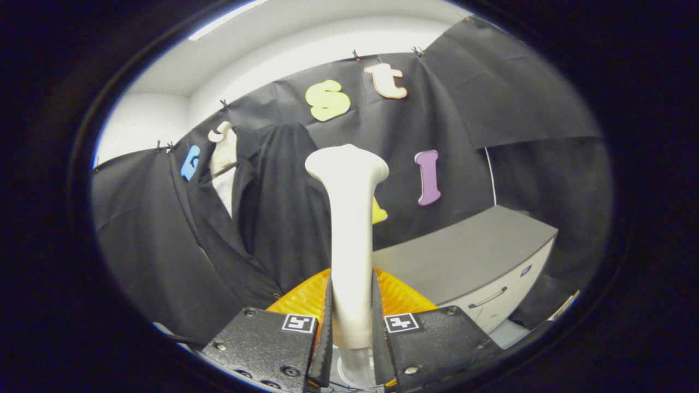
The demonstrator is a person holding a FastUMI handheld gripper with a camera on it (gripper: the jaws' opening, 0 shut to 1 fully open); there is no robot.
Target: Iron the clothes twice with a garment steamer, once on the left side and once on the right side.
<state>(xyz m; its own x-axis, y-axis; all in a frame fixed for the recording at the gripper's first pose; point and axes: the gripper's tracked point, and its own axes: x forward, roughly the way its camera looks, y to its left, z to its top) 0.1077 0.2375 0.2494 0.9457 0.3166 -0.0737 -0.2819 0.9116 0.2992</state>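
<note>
A white garment steamer (351,229) stands upright between my fingers, its handle clamped on both sides and its flared head (347,164) rising beyond them. My gripper (352,322) is shut on that handle. Beyond the steamer and a little to its left hangs a dark garment (278,218) against the booth wall, with a white collar or lining (224,164) showing at its left shoulder. The steamer head is level with the garment's upper part and appears apart from the cloth.
A grey cabinet (464,256) with a drawer handle stands to the right of the steamer, against the black cloth wall. White ceiling shows above the wall.
</note>
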